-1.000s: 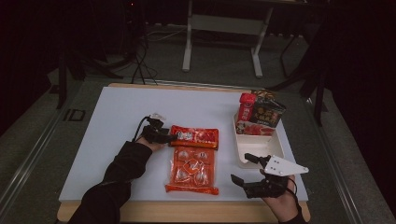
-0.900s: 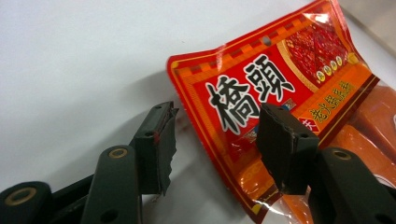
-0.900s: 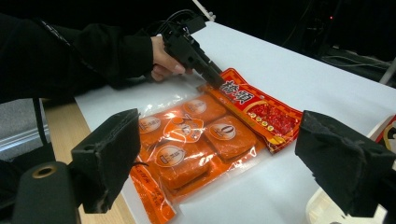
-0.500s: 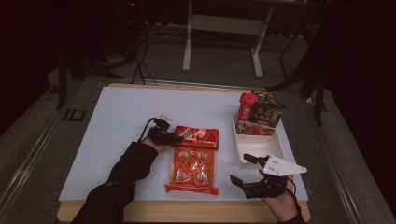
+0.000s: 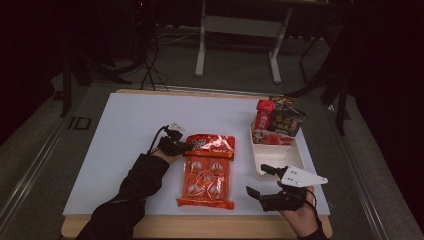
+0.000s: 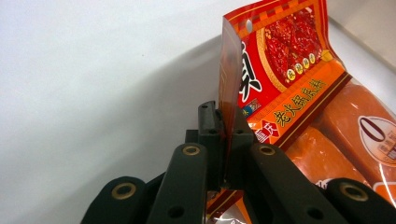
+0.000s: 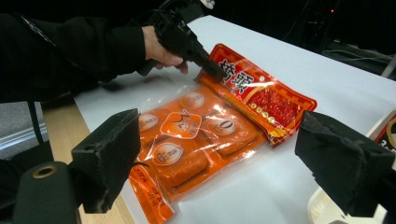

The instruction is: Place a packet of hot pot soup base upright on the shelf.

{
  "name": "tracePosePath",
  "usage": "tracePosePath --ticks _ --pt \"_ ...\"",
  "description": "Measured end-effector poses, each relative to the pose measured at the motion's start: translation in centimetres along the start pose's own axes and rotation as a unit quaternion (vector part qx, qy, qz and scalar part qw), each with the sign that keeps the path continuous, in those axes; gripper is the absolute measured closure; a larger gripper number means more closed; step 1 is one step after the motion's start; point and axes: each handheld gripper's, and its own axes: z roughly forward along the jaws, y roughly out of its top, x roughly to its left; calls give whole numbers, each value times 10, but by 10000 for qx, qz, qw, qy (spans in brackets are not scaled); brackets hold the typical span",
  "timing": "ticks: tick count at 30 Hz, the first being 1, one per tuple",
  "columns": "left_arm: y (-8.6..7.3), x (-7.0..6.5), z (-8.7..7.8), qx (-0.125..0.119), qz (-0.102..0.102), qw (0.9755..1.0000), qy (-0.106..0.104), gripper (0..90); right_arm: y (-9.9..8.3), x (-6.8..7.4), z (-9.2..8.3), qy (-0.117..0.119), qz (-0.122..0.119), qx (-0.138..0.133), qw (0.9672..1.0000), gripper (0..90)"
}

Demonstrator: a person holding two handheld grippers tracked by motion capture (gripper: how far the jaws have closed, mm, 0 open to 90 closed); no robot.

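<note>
My left tool (image 5: 184,146) pinches the near left corner of the red packet (image 5: 212,143), lifting that edge off the white desk (image 5: 125,135). The packet lies across the top of the orange pack (image 5: 206,176). My right tool (image 5: 260,181) rests spread wide near the desk's front edge, just before the tray (image 5: 295,156) of packets.

We see the left tool (image 5: 181,146) clamped tight, forearm reaching far-right; the right tool (image 5: 260,181) rests near, jaws spread wide.
</note>
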Motion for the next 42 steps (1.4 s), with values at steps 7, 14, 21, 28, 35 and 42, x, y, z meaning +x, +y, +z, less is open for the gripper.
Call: tracePosePath --ticks 7,14,21,28,35,42 --pt "5 -7 -17 -257 100 9996 -8 893 -1 0 2 -34 -13 39 10000 142" --pt "9 -13 -28 -392 175 9991 -11 894 -1 -1 2 -99 10 46 9999 146" --pt "13 -21 -43 -605 223 9978 -118 893 0 -1 1 -139 -1 13 9999 153" --pt "15 -30 -55 -750 423 9962 -108 895 3 0 -2 -213 -20 -104 9997 165" --pt "18 -37 -67 -945 487 9939 -290 896 6 1 -4 -259 -12 -156 9995 165" --pt "21 -45 -77 -1118 671 9904 -461 897 15 -3 -9 -369 82 -268 9989 150"
